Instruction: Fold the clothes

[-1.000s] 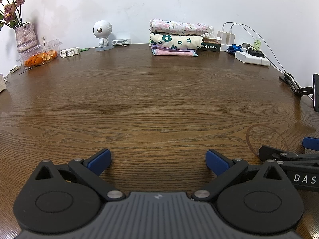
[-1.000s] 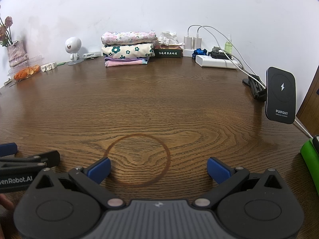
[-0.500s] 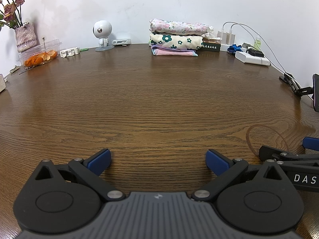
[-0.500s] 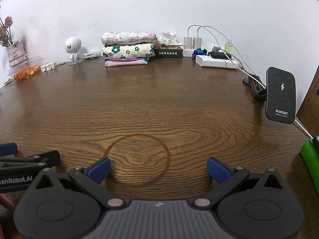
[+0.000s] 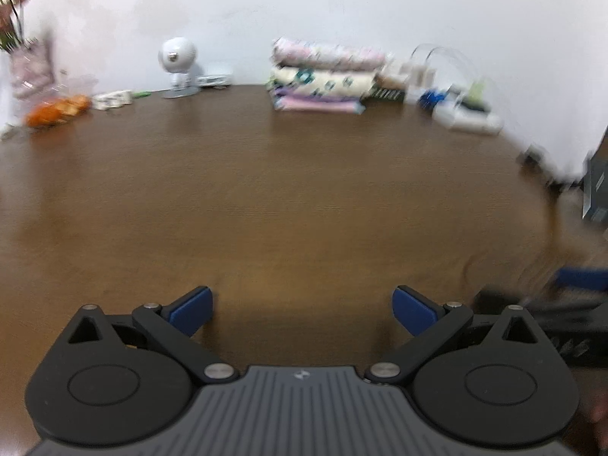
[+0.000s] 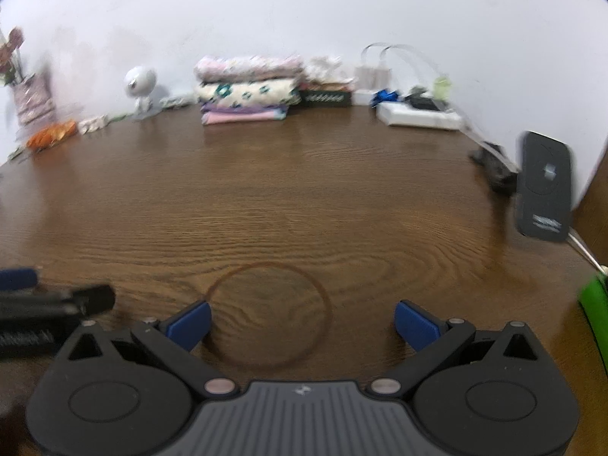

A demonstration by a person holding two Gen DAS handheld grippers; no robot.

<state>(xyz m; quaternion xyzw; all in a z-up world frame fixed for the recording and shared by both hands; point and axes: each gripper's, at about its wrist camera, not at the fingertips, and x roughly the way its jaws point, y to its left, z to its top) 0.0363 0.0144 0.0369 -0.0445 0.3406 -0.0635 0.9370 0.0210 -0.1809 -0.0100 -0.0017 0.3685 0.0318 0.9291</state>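
Note:
A stack of three folded clothes [image 5: 323, 76] lies at the far edge of the brown wooden table [image 5: 285, 197], against the white wall; it also shows in the right wrist view [image 6: 247, 89]. My left gripper [image 5: 302, 309] is open and empty, low over the near table edge. My right gripper [image 6: 302, 323] is open and empty over a ring stain [image 6: 268, 313] in the wood. Each gripper shows at the side of the other's view. Both views are motion-blurred.
A white round-headed figurine [image 6: 140, 85], a vase of flowers [image 6: 28, 95] and a box of orange pieces [image 6: 51, 135] stand at the back left. Chargers, cables and a white power strip [image 6: 418, 117] sit at the back right. A black wireless charger stand [image 6: 545, 186] is on the right.
Both views have turned blurred and the scene has shifted down in them, so both grippers are moving. The jaws stay open and empty.

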